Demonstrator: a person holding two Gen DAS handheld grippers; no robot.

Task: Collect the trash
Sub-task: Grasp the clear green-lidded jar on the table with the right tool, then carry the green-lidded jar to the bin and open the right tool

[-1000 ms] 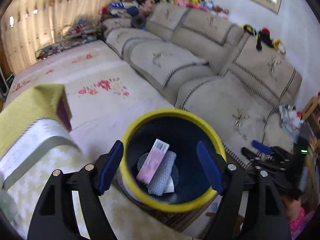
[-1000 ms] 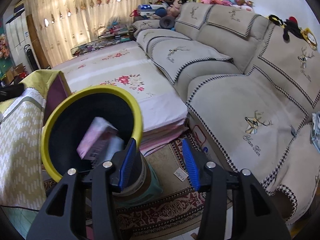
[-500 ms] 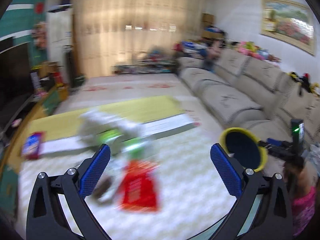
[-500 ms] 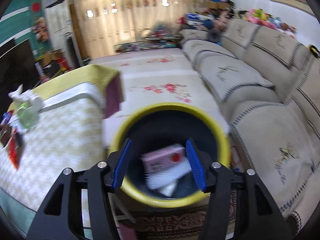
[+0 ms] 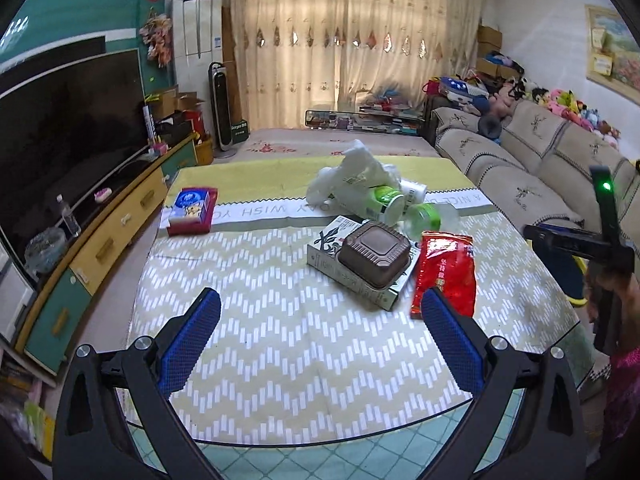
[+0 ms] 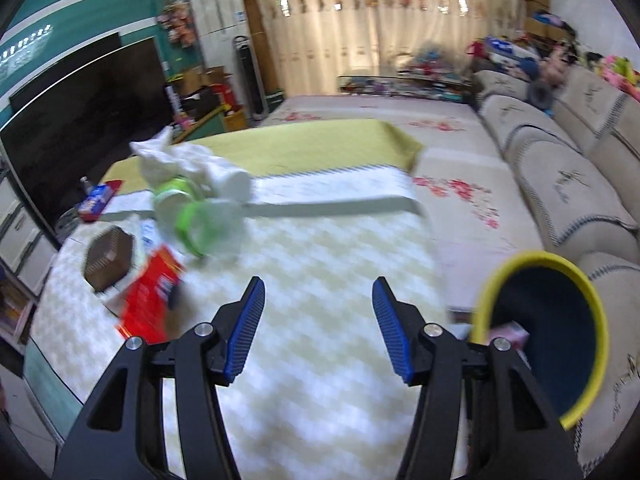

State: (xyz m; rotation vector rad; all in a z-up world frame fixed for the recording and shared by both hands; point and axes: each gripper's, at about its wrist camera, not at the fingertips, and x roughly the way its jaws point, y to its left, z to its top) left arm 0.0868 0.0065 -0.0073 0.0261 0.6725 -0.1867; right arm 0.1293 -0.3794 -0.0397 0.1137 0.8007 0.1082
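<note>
Trash lies on the table: a red snack packet [image 5: 445, 273] [image 6: 150, 294], a brown square container [image 5: 375, 257] [image 6: 108, 257] on a flat box [image 5: 352, 276], green-capped bottles [image 5: 385, 200] [image 6: 192, 216] under a white plastic bag [image 5: 356, 172], and a blue-red box [image 5: 191, 210]. The yellow-rimmed dark bin [image 6: 548, 328] stands right of the table with a pink box inside. My left gripper [image 5: 320, 336] is open and empty over the table's near part. My right gripper [image 6: 318, 326] is open and empty over the table's right side.
The table [image 5: 280, 344] has a chevron cloth. A TV and low cabinet [image 5: 100, 216] run along the left. A beige sofa [image 5: 532, 168] [image 6: 568, 176] lines the right. The right gripper's handle [image 5: 600, 236] shows at the right edge of the left wrist view.
Both grippers swung away from the bin to the table. The left now faces the trash pile; the right has the bin at its right.
</note>
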